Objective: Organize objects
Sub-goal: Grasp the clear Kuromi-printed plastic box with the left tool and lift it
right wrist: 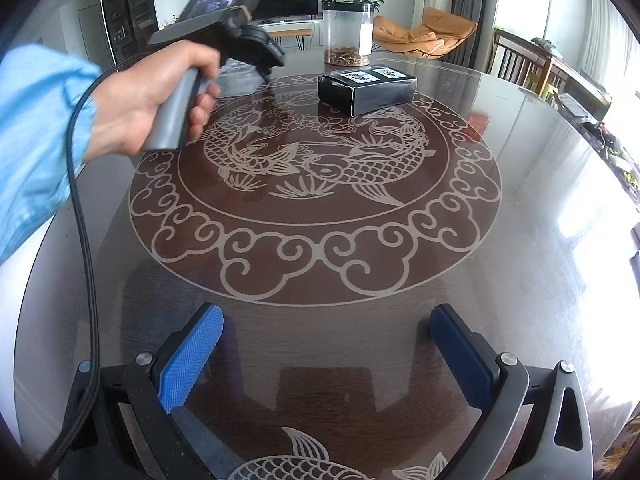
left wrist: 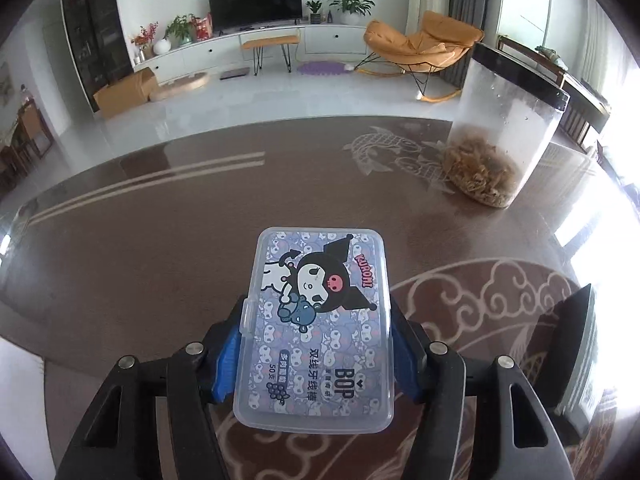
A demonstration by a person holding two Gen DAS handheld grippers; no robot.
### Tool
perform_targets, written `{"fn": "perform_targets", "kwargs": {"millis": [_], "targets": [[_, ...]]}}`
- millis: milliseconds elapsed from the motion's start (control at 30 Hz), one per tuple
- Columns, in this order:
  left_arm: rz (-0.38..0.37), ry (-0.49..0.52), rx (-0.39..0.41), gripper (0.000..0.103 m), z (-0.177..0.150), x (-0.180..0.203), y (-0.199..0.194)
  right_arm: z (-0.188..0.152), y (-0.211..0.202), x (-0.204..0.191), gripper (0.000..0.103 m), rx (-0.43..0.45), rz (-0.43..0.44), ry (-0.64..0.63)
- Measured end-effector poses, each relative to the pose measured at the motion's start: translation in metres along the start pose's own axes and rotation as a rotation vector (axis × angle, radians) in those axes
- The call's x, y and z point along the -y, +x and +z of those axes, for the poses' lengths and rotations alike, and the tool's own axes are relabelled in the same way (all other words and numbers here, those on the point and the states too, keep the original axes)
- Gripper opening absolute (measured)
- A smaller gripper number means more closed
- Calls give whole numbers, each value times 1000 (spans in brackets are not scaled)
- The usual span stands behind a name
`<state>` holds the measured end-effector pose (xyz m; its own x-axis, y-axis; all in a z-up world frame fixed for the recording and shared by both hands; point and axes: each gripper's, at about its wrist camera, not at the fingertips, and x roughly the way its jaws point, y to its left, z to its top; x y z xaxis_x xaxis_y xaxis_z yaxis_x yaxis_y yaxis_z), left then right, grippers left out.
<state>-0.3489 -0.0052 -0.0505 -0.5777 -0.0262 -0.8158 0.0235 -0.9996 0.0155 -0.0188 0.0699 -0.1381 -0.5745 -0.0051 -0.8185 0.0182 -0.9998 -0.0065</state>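
A clear plastic floss-pick box (left wrist: 320, 328) with a purple cartoon label lies flat between the fingers of my left gripper (left wrist: 318, 316). Its blue pads (left wrist: 228, 356) press on the box's two long sides, just above the brown table (left wrist: 160, 264). In the right wrist view a person's hand (right wrist: 160, 92) in a light blue sleeve holds that gripper at the far left of the table. My right gripper (right wrist: 326, 340) stands open over the near part of the table, with nothing between its blue pads (right wrist: 192, 356).
A tall clear jar (left wrist: 500, 128) with a black lid and dried bits at its bottom stands at the table's far side. A black carton (right wrist: 366, 88) lies in front of the jar (right wrist: 347, 36). A black cable (right wrist: 84, 240) hangs from the left hand.
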Motion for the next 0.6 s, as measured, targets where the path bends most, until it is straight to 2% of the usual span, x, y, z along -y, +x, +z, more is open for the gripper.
{"fn": "perform_targets", "kwargs": {"millis": [267,367,600], "targets": [[12,-18,21,62,-59,-40,-37,-1,0,0,103,0,-1,2],[14,-18,21,62,-92,-44,-57,-1,0,-1,103,0,-2,2],[12,-18,22,62,-145,-50,-94,-1,-1,0,103,1,-1,2]]}}
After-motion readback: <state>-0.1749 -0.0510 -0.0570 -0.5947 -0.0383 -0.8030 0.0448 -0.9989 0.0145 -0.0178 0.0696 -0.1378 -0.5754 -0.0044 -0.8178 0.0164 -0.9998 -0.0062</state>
